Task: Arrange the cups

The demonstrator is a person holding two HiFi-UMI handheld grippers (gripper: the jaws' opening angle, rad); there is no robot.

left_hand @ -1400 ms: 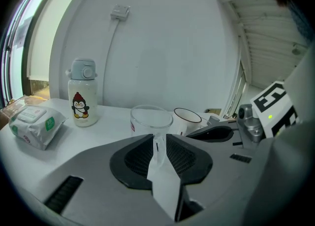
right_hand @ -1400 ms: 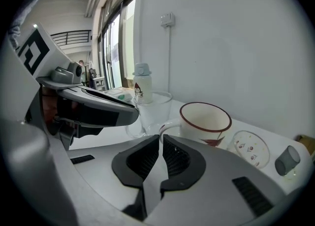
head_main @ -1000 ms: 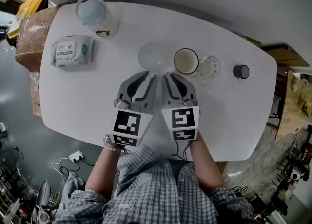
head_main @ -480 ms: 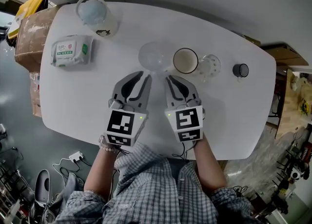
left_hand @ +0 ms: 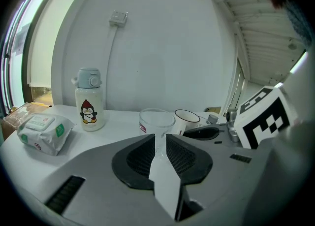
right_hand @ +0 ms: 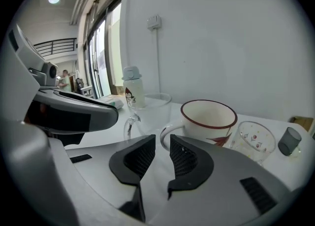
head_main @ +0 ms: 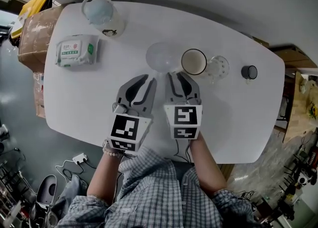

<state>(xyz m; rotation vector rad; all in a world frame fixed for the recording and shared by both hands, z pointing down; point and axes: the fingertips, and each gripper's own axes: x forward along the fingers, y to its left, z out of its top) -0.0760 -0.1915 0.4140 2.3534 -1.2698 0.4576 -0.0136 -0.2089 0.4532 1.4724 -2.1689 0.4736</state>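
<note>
On the white tabletop [head_main: 233, 122], four cups stand in a row at the far side: a clear glass mug [head_main: 160, 56], a white mug [head_main: 194, 61] with a red rim, a small patterned glass [head_main: 218, 66] and, a little apart at the right end, a small dark cup [head_main: 249, 72]. The first three stand close beside each other.

The right gripper [head_main: 180, 75] rests low just in front of the white mug. Its fingers [right_hand: 138, 158] have just been opening and now stand apart with a narrow gap. The handle of the white mug is directly ahead of this gap, just beyond the tips, and the pads do not press on it. Nothing is held.

The left gripper [head_main: 148, 78] lies beside the right one, near the clear glass mug. Its fingers [left_hand: 140, 158] are also slightly apart, with only bare tabletop between them. The glass mug stands beyond the tips, in line with the gap, not touched.

Further left are a bottle [head_main: 102, 14] with a penguin picture and a pack of wipes [head_main: 76, 51].
</note>
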